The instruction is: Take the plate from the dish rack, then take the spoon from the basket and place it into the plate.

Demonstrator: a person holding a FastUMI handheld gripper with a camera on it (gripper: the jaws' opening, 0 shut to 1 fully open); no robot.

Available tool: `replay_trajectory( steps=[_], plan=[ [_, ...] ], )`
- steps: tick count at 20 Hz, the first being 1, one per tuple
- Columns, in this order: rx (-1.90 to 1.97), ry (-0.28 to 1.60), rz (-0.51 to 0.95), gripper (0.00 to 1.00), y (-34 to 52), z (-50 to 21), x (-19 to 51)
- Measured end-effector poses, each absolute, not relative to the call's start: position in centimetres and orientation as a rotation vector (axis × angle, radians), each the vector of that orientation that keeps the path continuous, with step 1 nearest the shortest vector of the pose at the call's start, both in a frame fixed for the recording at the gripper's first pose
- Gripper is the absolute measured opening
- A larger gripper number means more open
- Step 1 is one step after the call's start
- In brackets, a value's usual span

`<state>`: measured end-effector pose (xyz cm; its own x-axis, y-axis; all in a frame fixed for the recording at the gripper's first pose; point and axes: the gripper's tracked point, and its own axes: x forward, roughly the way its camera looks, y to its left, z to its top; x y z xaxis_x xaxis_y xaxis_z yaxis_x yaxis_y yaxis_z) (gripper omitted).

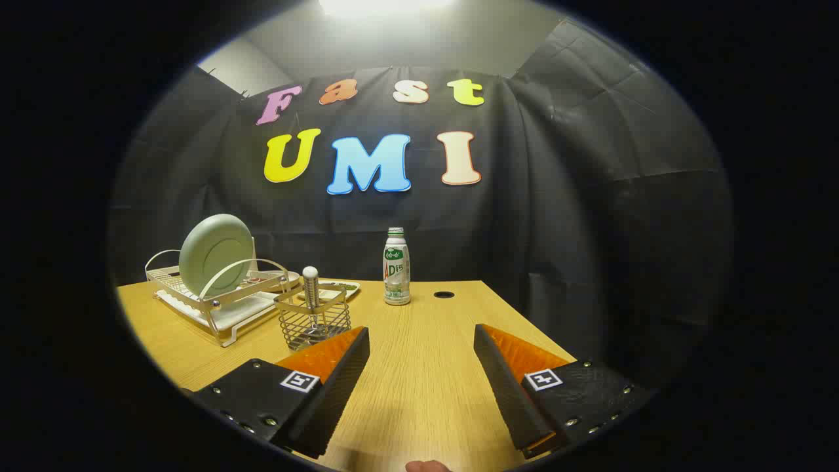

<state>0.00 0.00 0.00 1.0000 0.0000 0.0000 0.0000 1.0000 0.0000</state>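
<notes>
A pale green plate [216, 252] stands on edge in the wire dish rack [223, 305] at the far left of the wooden table [419, 387]. Just right of the rack, a wire basket [313, 322] holds a spoon [311, 288] upright, its rounded end sticking up. My gripper [421, 334] hovers above the table with its fingers wide apart and nothing between them. The basket sits just beyond the left finger; the rack lies farther left and back.
A white bottle with a green label [396, 267] stands ahead of the fingers near the table's back edge. A small dark hole [444, 295] is in the tabletop to its right. A flat dish [337, 287] lies behind the basket.
</notes>
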Motion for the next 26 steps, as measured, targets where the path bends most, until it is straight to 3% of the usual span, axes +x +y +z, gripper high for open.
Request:
replay_trajectory(
  steps=[9, 14, 26],
  plan=[
    [0.049, -0.057, -0.053, 0.98, -1.8, 5.1, 7.5],
    [0.017, -0.095, -0.053, 0.98, -0.4, 13.9, 6.0],
    [0.017, -0.052, -0.132, 0.98, 10.6, 24.5, 3.6]
  ],
)
